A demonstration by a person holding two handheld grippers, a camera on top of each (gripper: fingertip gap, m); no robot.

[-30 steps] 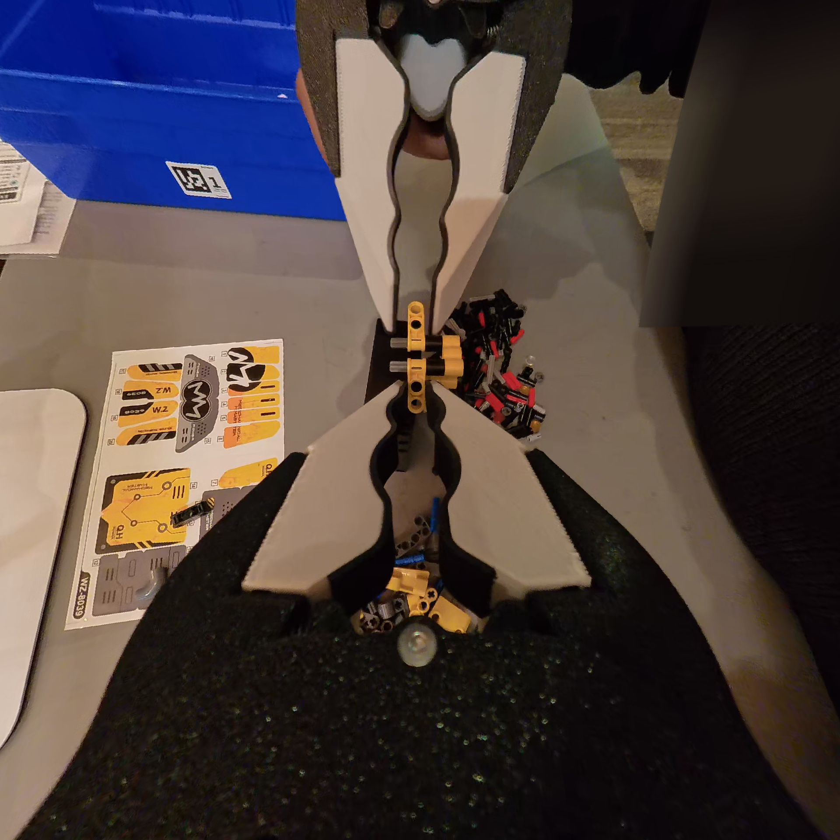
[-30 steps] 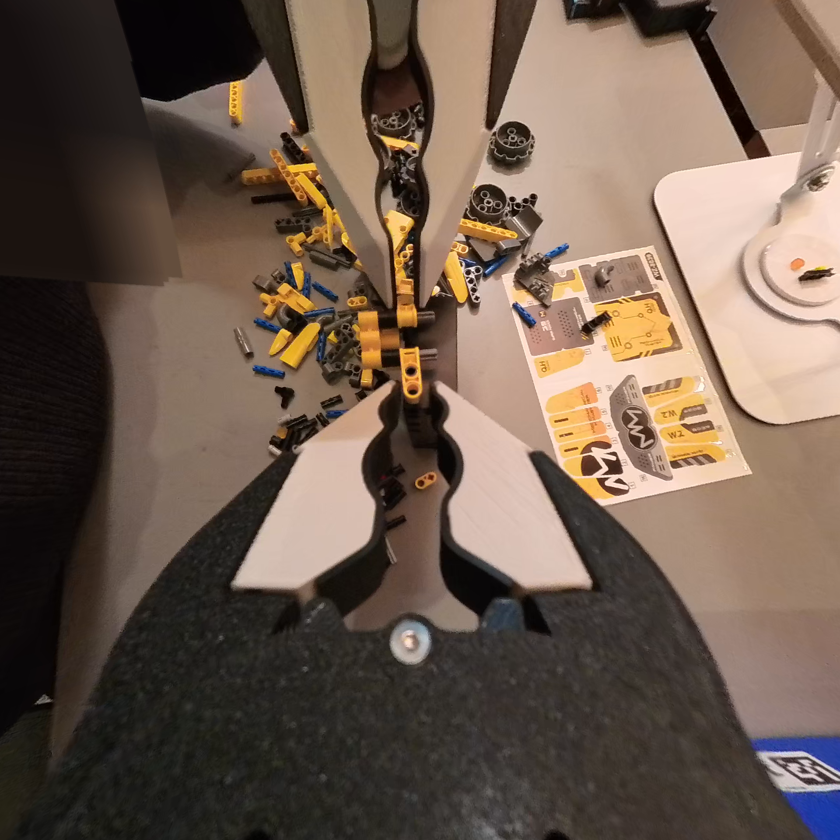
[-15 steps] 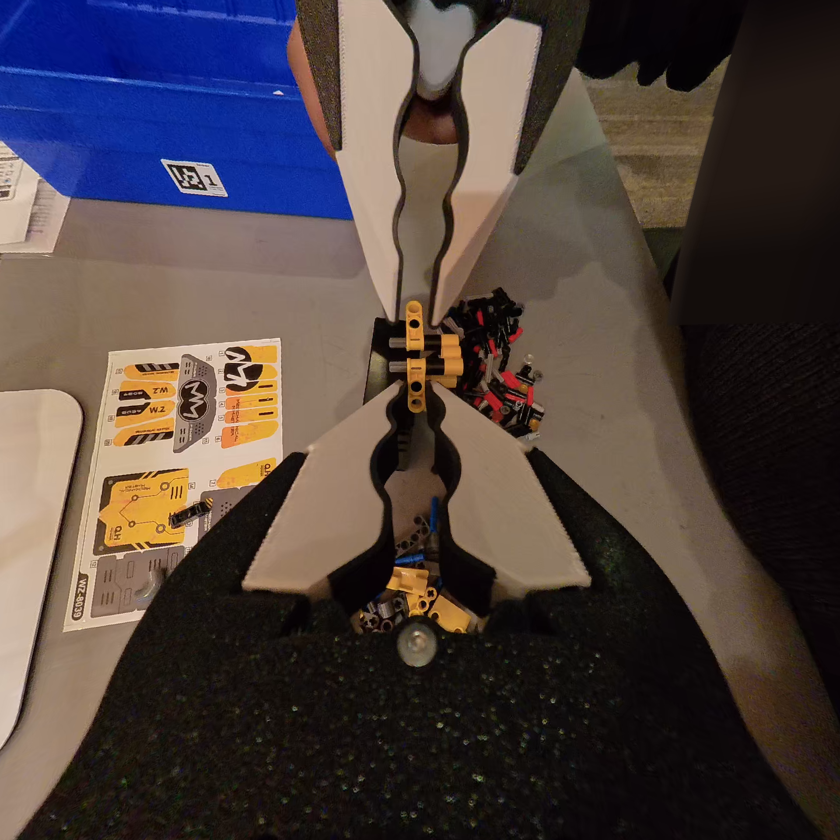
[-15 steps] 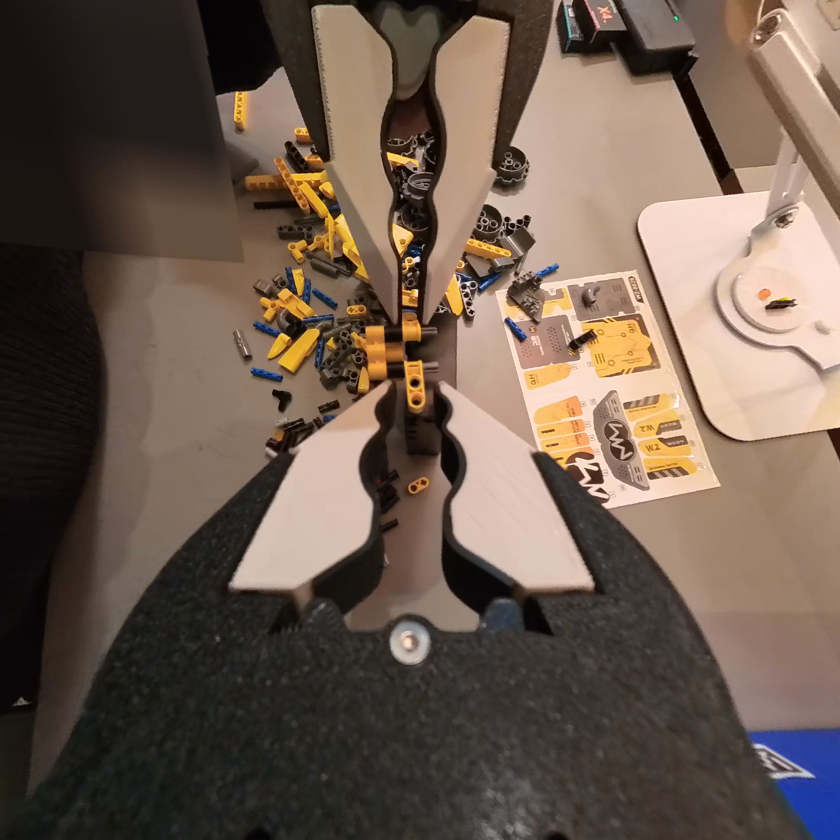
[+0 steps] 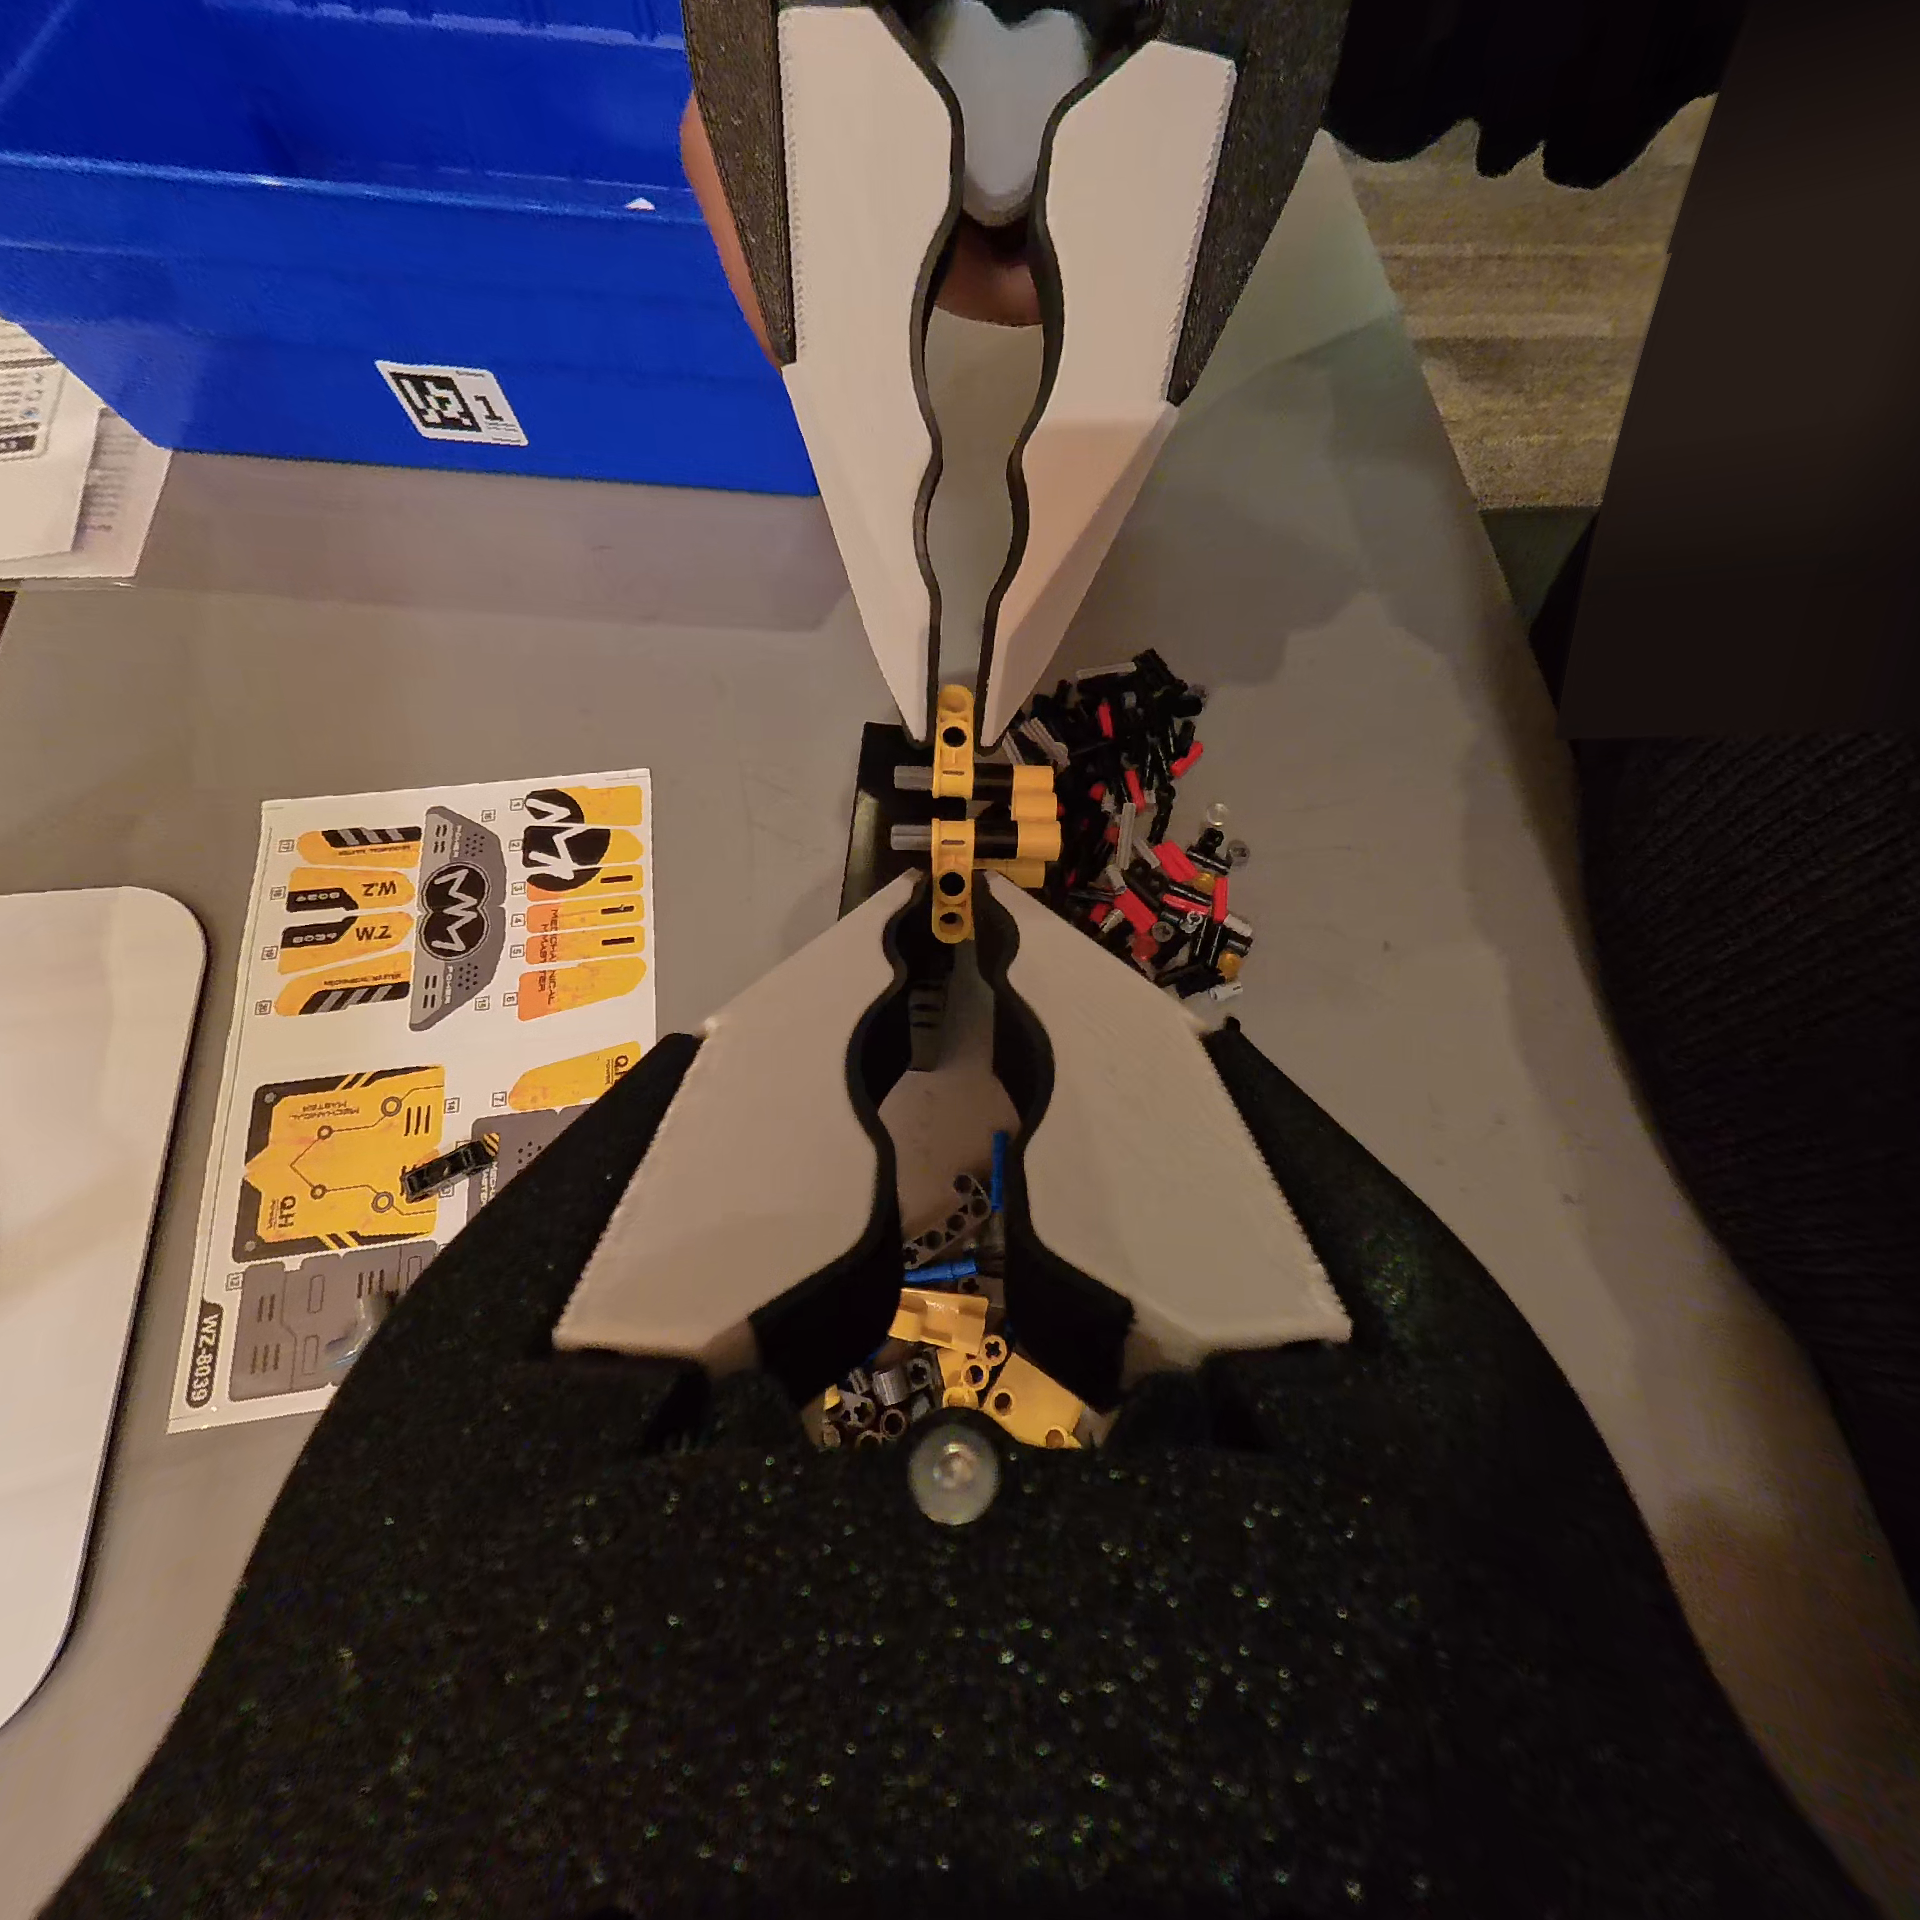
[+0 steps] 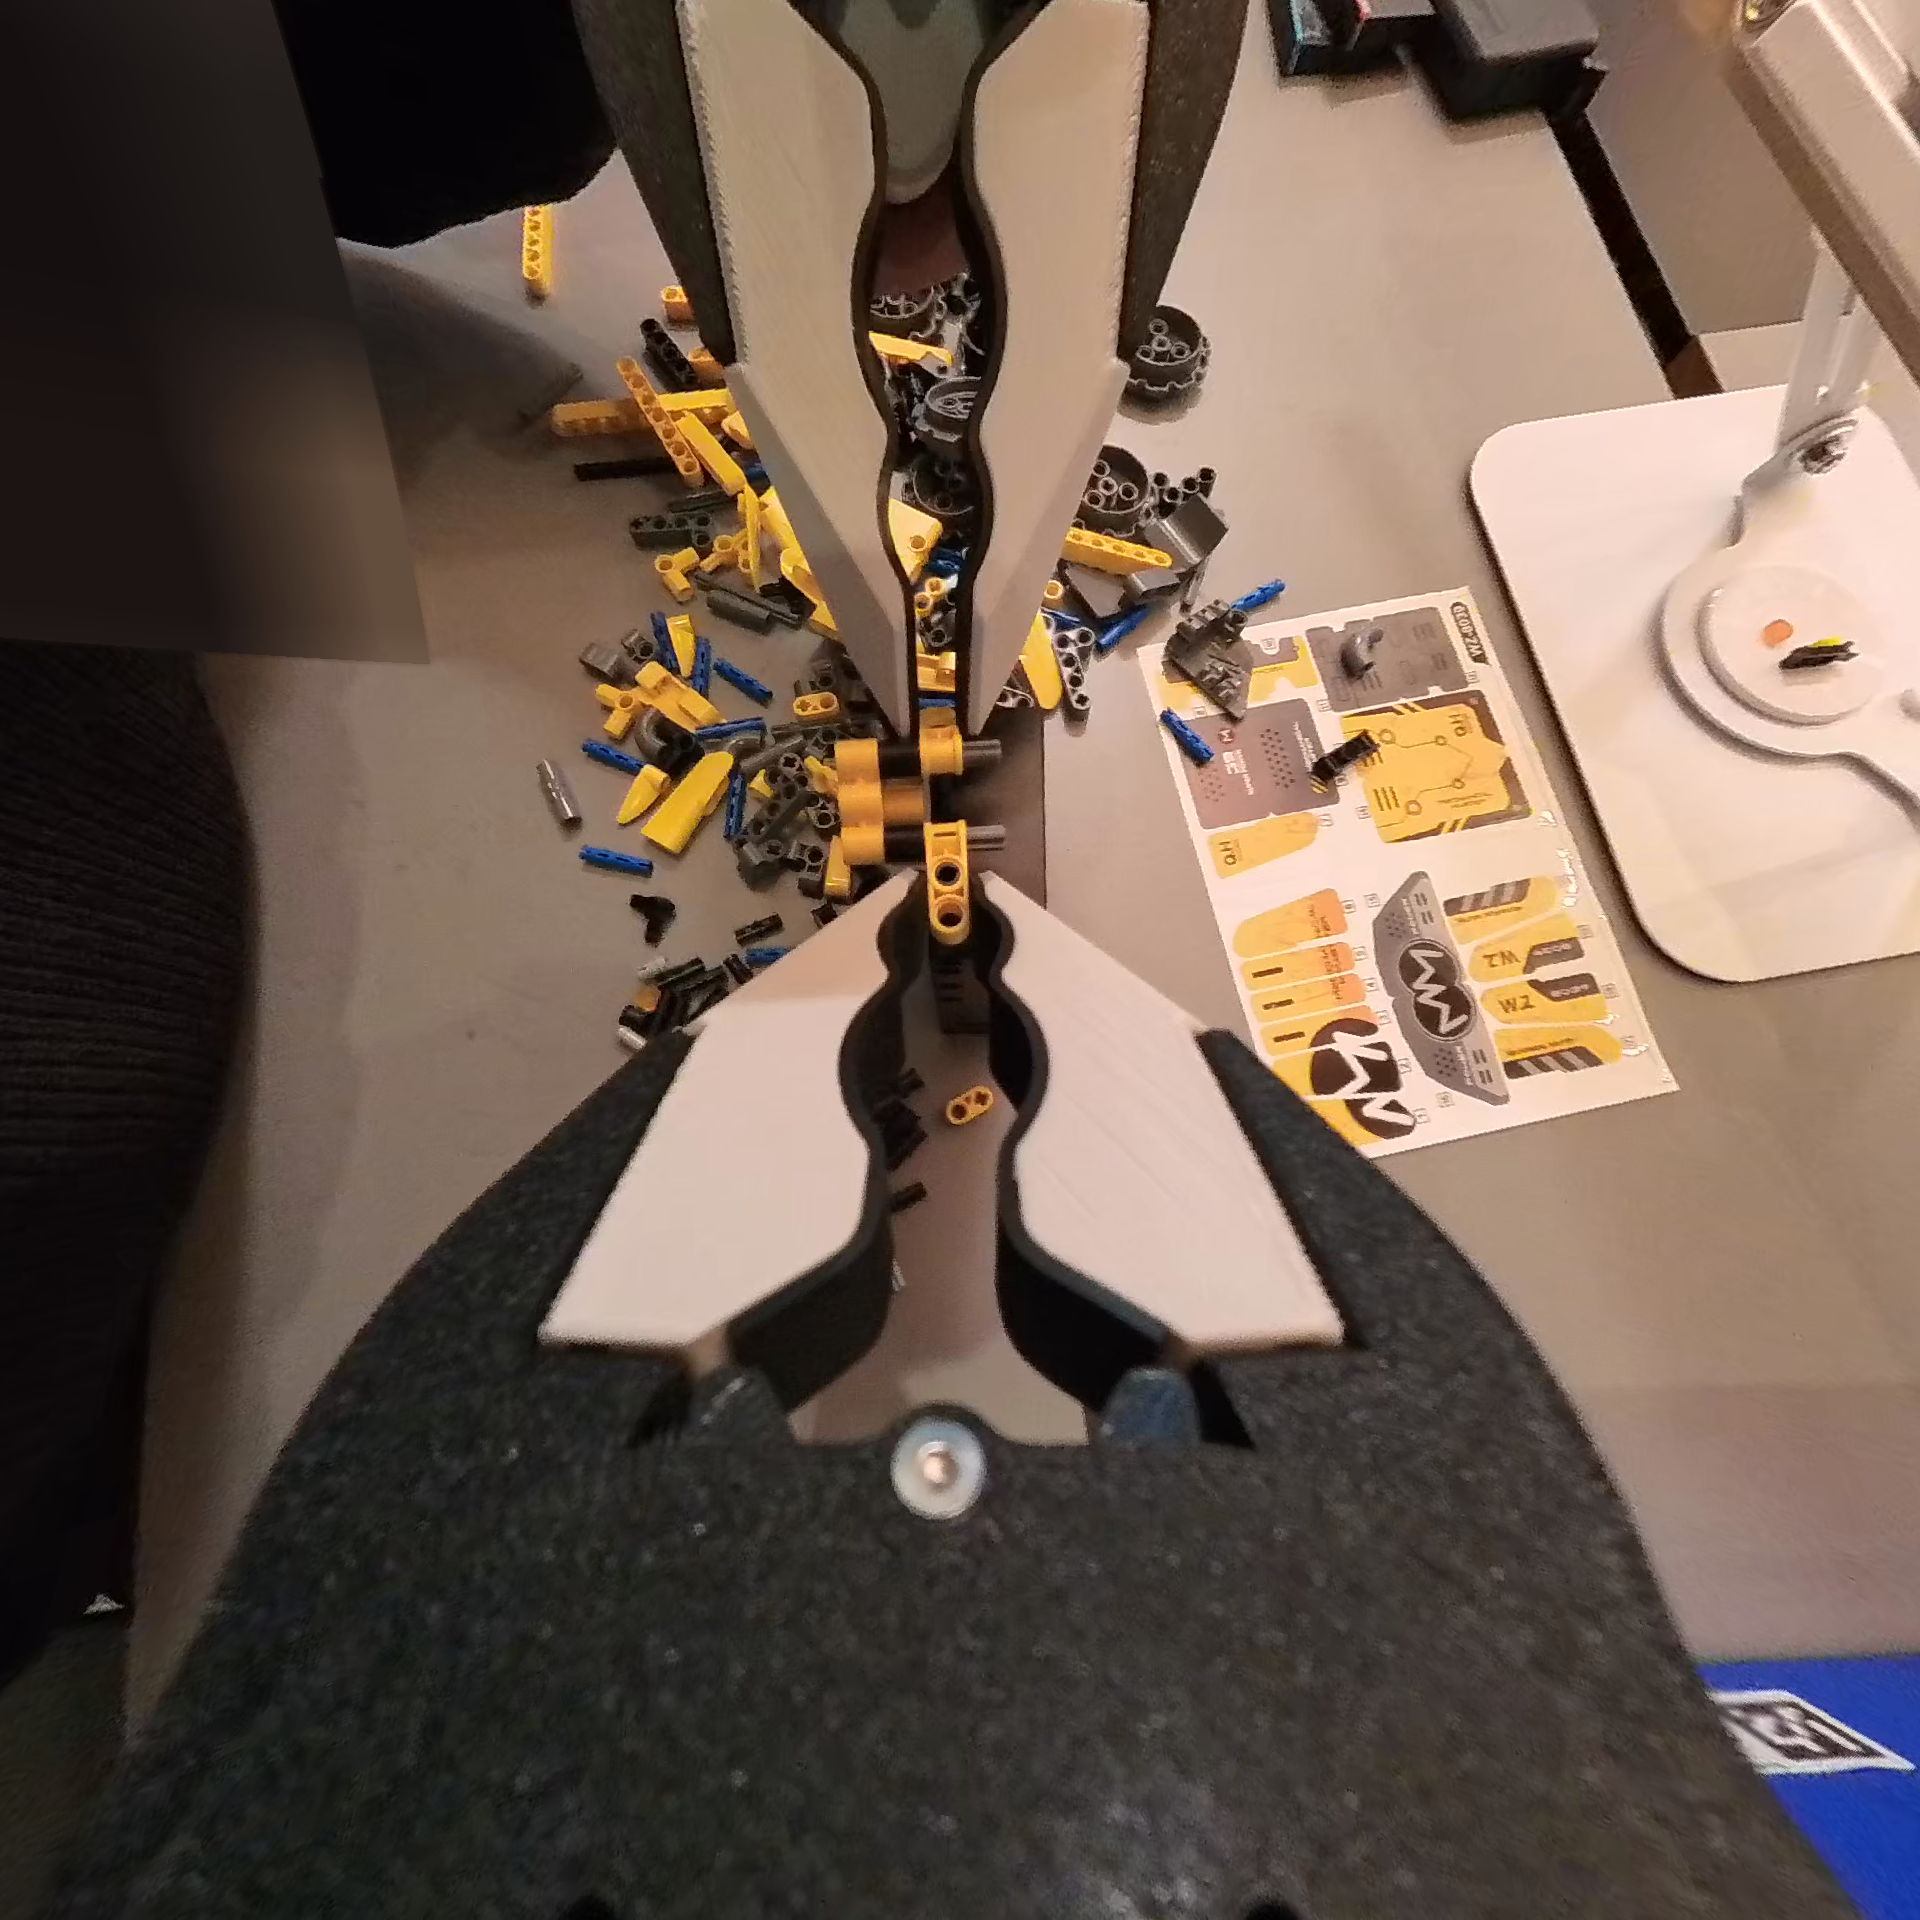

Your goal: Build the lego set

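Note:
A small yellow brick assembly (image 5: 977,821) of two short holed beams, yellow connectors and grey and black pins hangs above the grey table (image 5: 416,675). My left gripper (image 5: 951,904) is shut on its near beam. My right gripper (image 5: 951,727) comes in from the top of the left wrist view and is shut on the far beam. In the right wrist view the right gripper (image 6: 945,894) grips the near beam of the assembly (image 6: 894,800), and the left gripper (image 6: 940,717) grips the far one. A black part shows beneath the assembly.
A sticker sheet (image 5: 436,1039) lies on the table, also in the right wrist view (image 6: 1403,883). A blue bin (image 5: 364,260) stands behind it. A pile of black and red pins (image 5: 1143,831) and a heap of yellow, grey and blue pieces (image 6: 707,623) lie nearby. A white stand base (image 6: 1714,675) sits at the right. My two grippers' fingertips are within a few centimetres of each other.
Both grippers stay shut on the assembly. The right wrist view pulled back and tilted half a second ago, then came close again. The left wrist view has barely shifted.

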